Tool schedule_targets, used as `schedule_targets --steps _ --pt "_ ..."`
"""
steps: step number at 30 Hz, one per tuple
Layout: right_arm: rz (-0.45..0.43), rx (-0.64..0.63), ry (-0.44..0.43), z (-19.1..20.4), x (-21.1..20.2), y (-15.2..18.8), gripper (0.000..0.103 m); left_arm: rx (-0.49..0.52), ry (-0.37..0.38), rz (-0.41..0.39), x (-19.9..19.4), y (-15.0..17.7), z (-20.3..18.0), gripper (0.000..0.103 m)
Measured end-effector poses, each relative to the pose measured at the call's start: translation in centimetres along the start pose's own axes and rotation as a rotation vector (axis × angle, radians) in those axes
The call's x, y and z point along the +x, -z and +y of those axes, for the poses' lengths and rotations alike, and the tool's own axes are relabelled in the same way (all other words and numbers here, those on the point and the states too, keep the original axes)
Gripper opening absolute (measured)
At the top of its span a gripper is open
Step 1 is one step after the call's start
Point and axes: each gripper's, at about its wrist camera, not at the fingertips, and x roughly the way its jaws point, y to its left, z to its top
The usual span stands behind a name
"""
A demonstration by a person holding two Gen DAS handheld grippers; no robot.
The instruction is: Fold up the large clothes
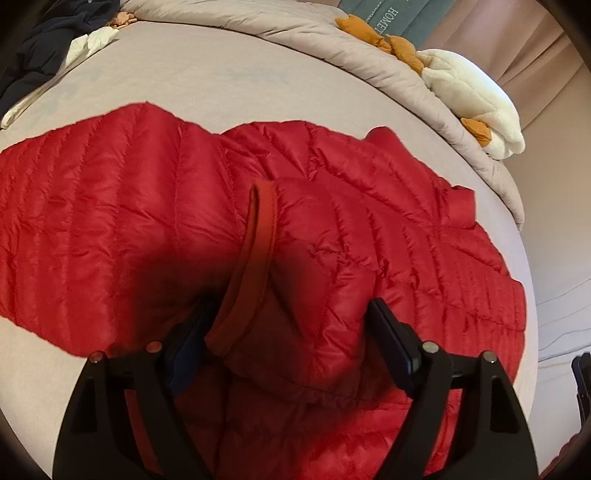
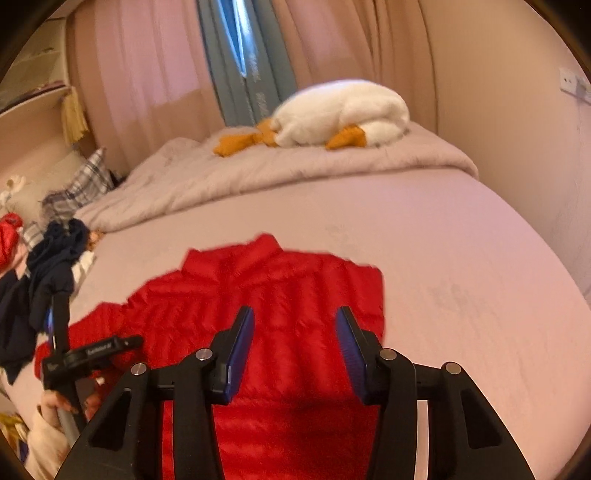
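Two grippers hover over the red puffer jacket spread flat on the bed. Left gripper fingers straddle its raised cuff, spread; right gripper fingers spread, empty. Teal curtain reads "HOME".

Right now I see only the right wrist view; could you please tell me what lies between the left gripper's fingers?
Observer: A raised fold of the red jacket, edged by a red band, sits between the open jaws of the left gripper.
Operator: Thank you. Is anything other than the jacket close to that fold?
Observer: No, only quilted jacket surrounds it. A sleeve cuff lies beyond it, on the side towards the white plush toy.
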Motion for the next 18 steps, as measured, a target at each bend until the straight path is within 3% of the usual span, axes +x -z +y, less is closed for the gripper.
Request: schedule_targets --steps 3,4,5,8,13,18 --pt "0.032 0.038 0.007 -0.9 0.8 -0.1 0.048 -0.012 -0.027 -0.023 0.0 -0.1 0.1 0.067" --pt "0.040 0.052 0.010 -1.2 0.7 0.2 0.048 -0.003 -0.035 -0.033 -0.1 -0.1 0.0 0.055" --pt "0.046 0.055 0.011 -1.3 0.9 0.1 0.048 0.020 -0.029 -0.044 -0.3 -0.1 -0.2 0.034" --pt "0.074 0.068 0.021 -1.7 1.4 0.0 0.047 0.066 -0.024 -0.068 -1.2 -0.2 -0.7 0.012" --pt "0.092 0.062 0.029 -1.6 1.7 -0.2 0.037 0.048 0.025 -0.122 -4.6 -1.5 -0.6 0.011" --pt "0.109 0.039 0.033 -0.9 2.4 -0.5 0.036 0.081 -0.021 -0.205 -6.9 -2.9 0.1 0.012"
